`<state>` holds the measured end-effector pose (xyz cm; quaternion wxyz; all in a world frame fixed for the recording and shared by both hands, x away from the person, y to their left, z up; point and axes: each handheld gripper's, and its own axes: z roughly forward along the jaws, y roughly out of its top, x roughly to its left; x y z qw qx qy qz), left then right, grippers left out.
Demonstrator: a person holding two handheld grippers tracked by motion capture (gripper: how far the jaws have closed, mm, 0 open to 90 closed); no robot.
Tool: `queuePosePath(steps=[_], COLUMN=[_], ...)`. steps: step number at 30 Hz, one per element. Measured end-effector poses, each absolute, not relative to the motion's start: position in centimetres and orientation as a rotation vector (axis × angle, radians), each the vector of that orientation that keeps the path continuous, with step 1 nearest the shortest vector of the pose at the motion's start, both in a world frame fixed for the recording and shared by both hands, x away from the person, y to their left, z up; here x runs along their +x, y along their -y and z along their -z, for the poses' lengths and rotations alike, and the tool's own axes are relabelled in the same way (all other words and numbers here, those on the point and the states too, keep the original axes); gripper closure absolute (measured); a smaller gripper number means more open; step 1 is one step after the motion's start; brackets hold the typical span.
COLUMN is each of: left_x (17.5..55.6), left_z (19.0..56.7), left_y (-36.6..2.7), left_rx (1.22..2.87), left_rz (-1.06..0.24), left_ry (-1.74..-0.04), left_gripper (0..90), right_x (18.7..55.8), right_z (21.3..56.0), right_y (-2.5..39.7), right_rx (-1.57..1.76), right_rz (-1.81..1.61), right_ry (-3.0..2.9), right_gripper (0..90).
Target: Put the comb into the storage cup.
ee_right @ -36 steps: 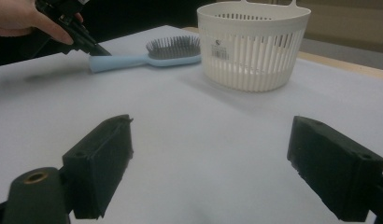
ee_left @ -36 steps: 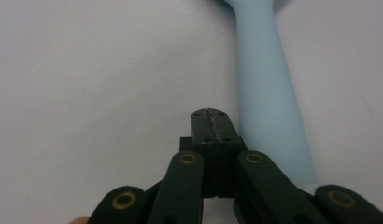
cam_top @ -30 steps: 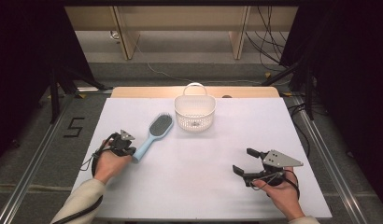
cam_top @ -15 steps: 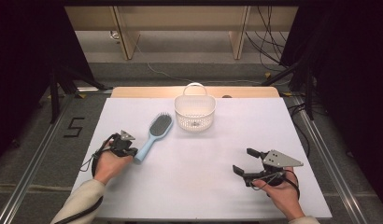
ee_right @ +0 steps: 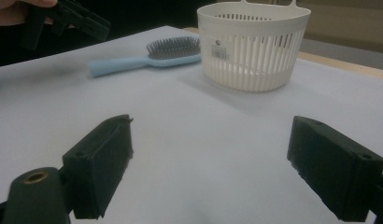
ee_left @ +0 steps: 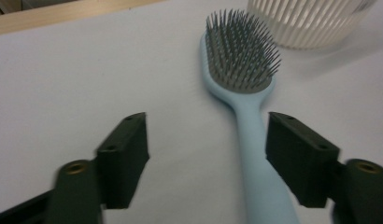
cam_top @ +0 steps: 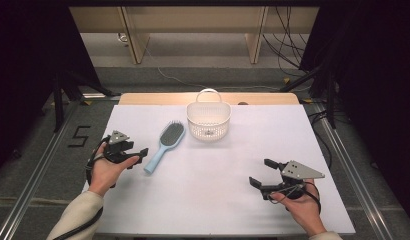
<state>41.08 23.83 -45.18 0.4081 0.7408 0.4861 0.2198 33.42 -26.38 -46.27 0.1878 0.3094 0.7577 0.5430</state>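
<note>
Basket (cam_top: 208,120): white, slatted, handled; beyond the brush head, bearing a small sticker, print unreadable.
Hairbrush (cam_top: 164,145): pale blue, dark bristles up, flat on the white table (cam_top: 218,200), handle just beside the left gripper (cam_top: 135,155).
Left gripper: jaws spread, gripping nothing.
Right gripper (cam_top: 263,175): jaws wide, empty, well apart from the brush.

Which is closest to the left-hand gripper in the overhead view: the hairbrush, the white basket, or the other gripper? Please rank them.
From the left gripper:
1. Hairbrush, just beside it, to its right.
2. White basket, farther back, at mid-table.
3. Right gripper, across the table near the front.
</note>
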Motion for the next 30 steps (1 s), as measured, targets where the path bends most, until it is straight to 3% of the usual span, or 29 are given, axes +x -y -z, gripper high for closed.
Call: queuePosePath(steps=[2,7,30], left_x=[41.0,40.9,41.8], left_z=[45.1,44.7,44.3], left_y=[-23.7,-23.4,-20.8], left_rx=[1.856,1.849,1.96], left_rz=[-0.56,-0.585,-0.592], left_ry=[-1.218,-1.197,-1.245], left_gripper=[13.9,0.0,0.7], right_x=[33.4,33.4,33.5], right_z=[46.3,46.3,46.4], right_y=[26.4,26.4,26.4], right_rx=[0.871,0.872,0.873], right_rz=[-1.531,-1.534,-1.529], right_ry=[-2.13,-2.128,-2.125], right_gripper=[14.8,14.8,14.8])
